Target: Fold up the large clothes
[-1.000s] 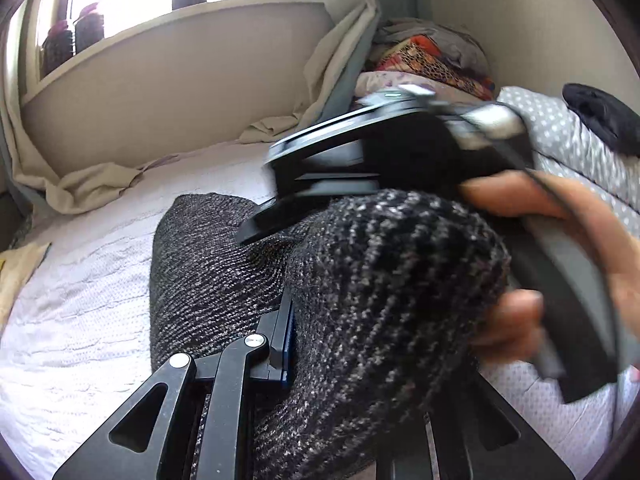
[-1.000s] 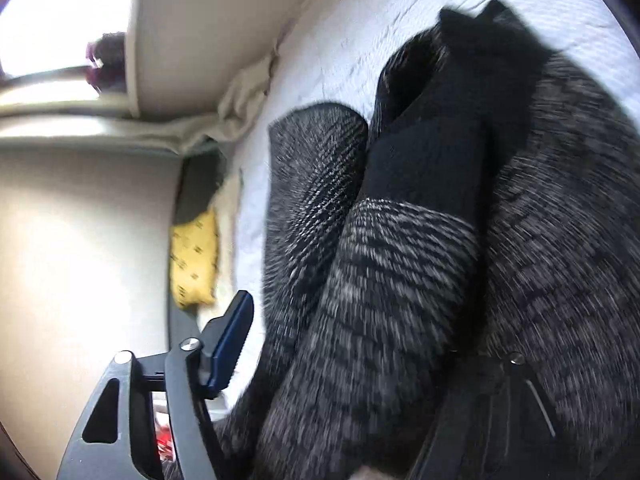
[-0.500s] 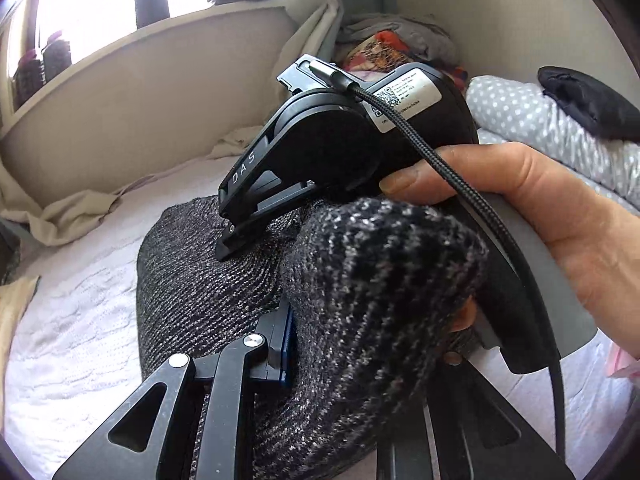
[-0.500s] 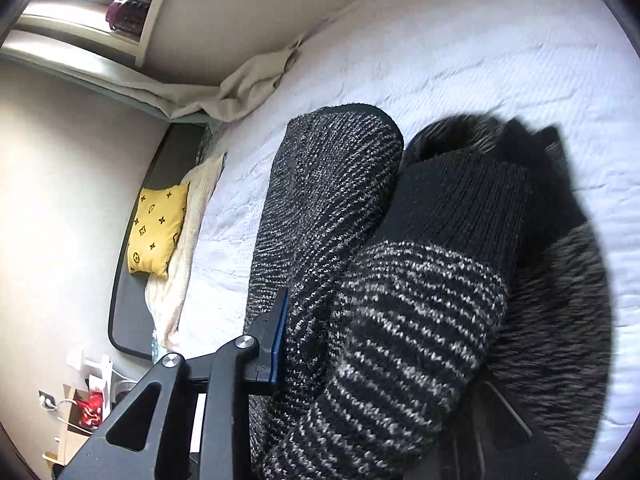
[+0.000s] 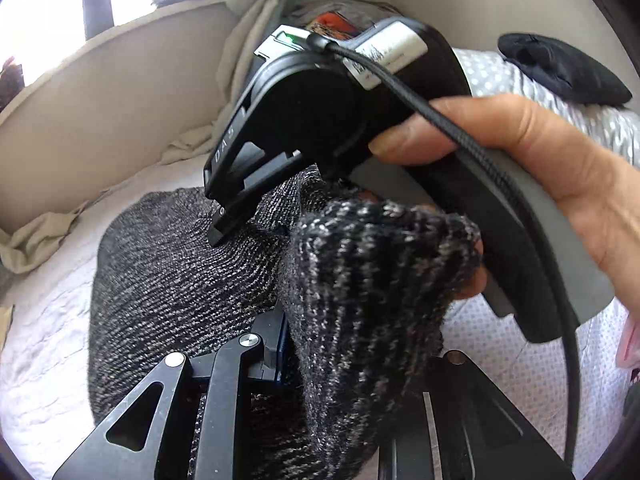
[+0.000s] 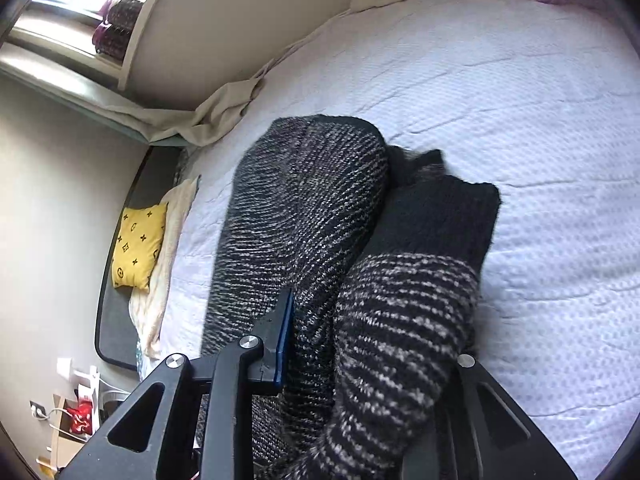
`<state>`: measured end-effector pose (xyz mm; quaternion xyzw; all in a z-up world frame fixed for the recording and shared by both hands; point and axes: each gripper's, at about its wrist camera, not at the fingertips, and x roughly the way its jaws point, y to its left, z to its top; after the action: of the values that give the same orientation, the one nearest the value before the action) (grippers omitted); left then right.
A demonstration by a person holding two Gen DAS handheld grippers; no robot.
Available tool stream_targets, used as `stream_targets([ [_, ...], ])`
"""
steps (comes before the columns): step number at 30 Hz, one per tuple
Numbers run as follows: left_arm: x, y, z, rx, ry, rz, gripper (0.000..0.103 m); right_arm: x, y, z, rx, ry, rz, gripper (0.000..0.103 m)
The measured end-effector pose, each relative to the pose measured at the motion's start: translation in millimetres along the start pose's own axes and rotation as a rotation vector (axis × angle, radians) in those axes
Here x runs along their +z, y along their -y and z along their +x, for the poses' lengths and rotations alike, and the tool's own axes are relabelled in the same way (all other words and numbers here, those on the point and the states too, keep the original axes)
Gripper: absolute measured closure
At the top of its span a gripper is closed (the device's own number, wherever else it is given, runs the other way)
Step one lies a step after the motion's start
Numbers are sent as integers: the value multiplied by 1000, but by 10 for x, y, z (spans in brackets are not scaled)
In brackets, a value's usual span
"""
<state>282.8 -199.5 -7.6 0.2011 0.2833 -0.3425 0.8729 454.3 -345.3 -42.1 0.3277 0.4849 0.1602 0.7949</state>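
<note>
The right gripper, gaping a second ago, now closes its jaws on the sweater, lifted off the bed. The left gripper pinches another fold, jaws easing open. Knit hides both right-hand fingers; the right hand is cut off.

Coarse marled knit sweater on a white textured cotton bedspread.

Both wrist cameras look steeply down, close over the knit sweater on the bed, their shared ground
</note>
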Motion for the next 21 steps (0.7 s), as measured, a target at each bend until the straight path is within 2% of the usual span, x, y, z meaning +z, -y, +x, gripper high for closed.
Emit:
stream_targets([
  [7,-11,167,161,-45,-16,20,75,-11,153,2,-36,-2,23,83],
  [16,-118,204,338,-56,-32,30,71,-29,307,114,-89,-1,19,83],
  [17,-127,212,341,-52,-32,32,69,-35,301,145,-99,-1,8,83],
  [19,-128,221,297,-53,-28,30,53,-45,301,182,-99,1,-5,83],
  [21,-143,219,226,-64,-32,20,47,-53,305,207,-91,4,-11,83],
])
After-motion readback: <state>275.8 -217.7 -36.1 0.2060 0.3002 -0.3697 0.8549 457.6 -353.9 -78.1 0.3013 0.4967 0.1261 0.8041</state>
